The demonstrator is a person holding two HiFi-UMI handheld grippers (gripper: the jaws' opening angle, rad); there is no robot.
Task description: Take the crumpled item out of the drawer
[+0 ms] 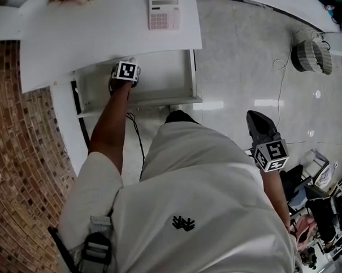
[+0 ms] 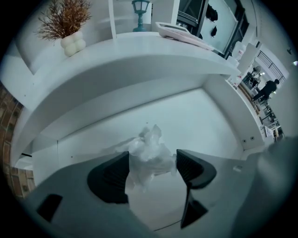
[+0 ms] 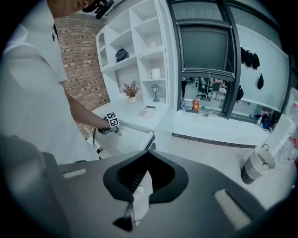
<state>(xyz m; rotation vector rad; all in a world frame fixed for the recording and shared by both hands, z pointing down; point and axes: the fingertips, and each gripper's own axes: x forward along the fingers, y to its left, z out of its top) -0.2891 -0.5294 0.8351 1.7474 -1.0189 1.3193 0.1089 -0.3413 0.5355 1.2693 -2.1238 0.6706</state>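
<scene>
The crumpled item (image 2: pixel 148 149) lies in the drawer (image 2: pixel 200 116) between the spread, unclenched jaws of the left gripper (image 2: pixel 151 161).

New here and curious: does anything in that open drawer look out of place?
Yes. A crumpled white wad lies on the floor of the white drawer, between the left gripper's wide-apart jaws. It looks like stray litter, not something stored.

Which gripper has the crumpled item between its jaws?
The left gripper, inside the drawer: jaws wide apart either side of the crumpled white item. The right gripper hangs outside it, jaws together, empty.
</scene>
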